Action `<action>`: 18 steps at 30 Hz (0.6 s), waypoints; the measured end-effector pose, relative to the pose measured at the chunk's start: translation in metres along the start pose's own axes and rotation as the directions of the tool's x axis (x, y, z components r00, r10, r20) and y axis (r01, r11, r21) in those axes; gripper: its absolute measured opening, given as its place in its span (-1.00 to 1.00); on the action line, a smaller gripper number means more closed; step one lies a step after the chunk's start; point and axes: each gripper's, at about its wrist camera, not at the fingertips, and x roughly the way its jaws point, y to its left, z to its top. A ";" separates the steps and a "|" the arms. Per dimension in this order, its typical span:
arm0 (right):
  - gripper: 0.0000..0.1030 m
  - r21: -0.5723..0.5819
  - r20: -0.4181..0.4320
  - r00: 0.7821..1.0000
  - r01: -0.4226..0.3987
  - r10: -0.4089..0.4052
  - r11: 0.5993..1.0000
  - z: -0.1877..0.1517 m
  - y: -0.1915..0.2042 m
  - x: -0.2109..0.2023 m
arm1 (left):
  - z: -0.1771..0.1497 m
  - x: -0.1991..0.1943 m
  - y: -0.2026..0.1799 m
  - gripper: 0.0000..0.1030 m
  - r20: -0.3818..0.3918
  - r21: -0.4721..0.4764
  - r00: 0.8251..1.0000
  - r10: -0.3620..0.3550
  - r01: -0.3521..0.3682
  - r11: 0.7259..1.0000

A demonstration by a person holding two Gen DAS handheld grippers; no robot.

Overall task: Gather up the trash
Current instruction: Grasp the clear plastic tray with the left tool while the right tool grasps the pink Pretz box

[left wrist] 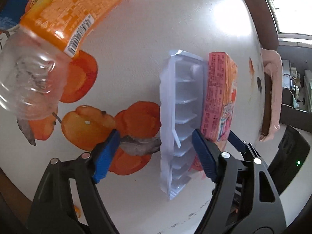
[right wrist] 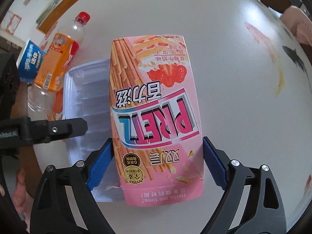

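Trash lies on your white round table [right wrist: 224, 48], under both grippers.

Your right gripper [right wrist: 158, 161] stands spread astride the pink Pretz box [right wrist: 154, 105], its blue pads beside the box's lower edges, contact unclear. Your left gripper [left wrist: 156, 142] is spread around the clear plastic tray [left wrist: 179, 117], which lies against the box's side. Farther off lie an empty orange-labelled bottle [right wrist: 56, 64] with a red cap and a blue cup [right wrist: 31, 62].

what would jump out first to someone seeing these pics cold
The pink Pretz box fills the middle of the right wrist view, lying flat between the right gripper's open jaws. Touching its left side lies a clear plastic tray, straddled by the left gripper. Farther left lies an orange-labelled bottle.
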 end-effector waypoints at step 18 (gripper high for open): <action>0.61 0.122 0.027 0.994 -0.106 0.104 0.987 -0.005 -0.033 -0.010 | -0.002 0.010 -0.012 -0.96 -0.038 0.076 0.997 -0.069 0.072 0.995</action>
